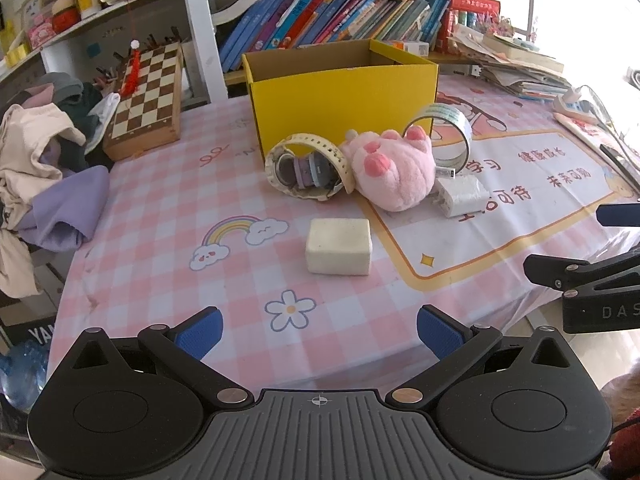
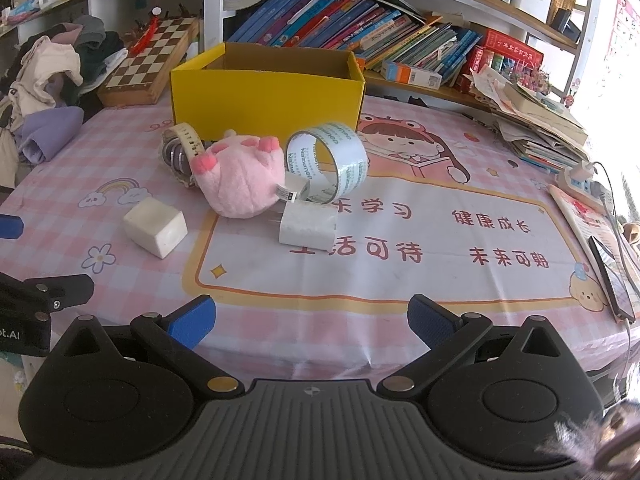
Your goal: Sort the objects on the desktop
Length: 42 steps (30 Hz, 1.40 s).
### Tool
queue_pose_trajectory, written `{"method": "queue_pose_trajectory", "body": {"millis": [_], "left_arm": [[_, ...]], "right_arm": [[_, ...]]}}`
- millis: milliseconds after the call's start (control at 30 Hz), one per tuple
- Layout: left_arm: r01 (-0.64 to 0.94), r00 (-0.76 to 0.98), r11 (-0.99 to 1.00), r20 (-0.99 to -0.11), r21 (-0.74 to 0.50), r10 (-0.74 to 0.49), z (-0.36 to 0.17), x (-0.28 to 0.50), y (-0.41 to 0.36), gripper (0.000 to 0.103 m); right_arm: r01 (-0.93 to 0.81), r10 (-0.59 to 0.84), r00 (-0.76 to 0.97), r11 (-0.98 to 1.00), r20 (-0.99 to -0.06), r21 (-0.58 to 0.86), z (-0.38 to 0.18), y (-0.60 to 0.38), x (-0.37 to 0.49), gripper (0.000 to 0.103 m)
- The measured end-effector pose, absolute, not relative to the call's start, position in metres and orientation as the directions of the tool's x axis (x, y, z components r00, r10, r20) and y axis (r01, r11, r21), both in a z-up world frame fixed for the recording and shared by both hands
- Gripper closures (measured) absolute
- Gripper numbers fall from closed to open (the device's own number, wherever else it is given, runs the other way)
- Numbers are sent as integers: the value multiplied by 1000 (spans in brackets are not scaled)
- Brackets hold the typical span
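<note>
An open yellow box (image 1: pixel 344 100) (image 2: pixel 266 98) stands at the back of the table. In front of it lie a cream-strapped watch (image 1: pixel 308 168) (image 2: pixel 182 152), a pink plush paw (image 1: pixel 394 170) (image 2: pixel 240 178), a clear tape roll (image 1: pixel 450 136) (image 2: pixel 328 162) standing on edge, and a white charger block (image 1: pixel 460 196) (image 2: pixel 308 226). A cream eraser block (image 1: pixel 339 246) (image 2: pixel 156 228) lies nearer. My left gripper (image 1: pixel 320 330) is open and empty, short of the eraser. My right gripper (image 2: pixel 312 322) is open and empty near the table's front edge.
A chessboard case (image 1: pixel 146 100) (image 2: pixel 150 60) and a heap of clothes (image 1: pixel 44 160) (image 2: pixel 44 92) sit at the left. Books (image 1: pixel 332 16) (image 2: pixel 360 20) line the shelf behind. Stacked papers (image 2: pixel 536 120), a power strip (image 2: pixel 580 176) and a phone (image 2: pixel 610 276) lie at the right.
</note>
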State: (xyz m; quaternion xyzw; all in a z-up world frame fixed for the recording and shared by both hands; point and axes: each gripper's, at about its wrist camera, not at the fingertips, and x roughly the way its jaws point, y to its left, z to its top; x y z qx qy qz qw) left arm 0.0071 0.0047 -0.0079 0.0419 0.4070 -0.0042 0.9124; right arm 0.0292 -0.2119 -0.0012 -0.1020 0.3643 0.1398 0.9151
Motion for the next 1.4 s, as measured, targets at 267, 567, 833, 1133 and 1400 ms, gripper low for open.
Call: {"method": "queue_pose_trajectory", "body": {"millis": [267,567,833,1133,1400], "left_arm": [[38,669,997,-743,71,27,-8,8,7,0],[43,667,997,-745,69,23,-8,8,9,0],[42,667,997,-745,68,23,-9,8,9,0],[55,664,996,-748,66,13,-9,7,7,0],[60,668,996,-745,62,6,-7,5,6,0]], "right_arm": [[-336,183,694,938,-696,-88,-1,-209,31,0],[-338,183,693,937,-697,-90,-1,-207,32,0],[-337,181,694,937,-697,-92,-1,-205,32,0],[-336,181,694,937,-697,-91,0,-204,32,0],[-344,194,691,936,-697,-80,2,-205,31,0]]}}
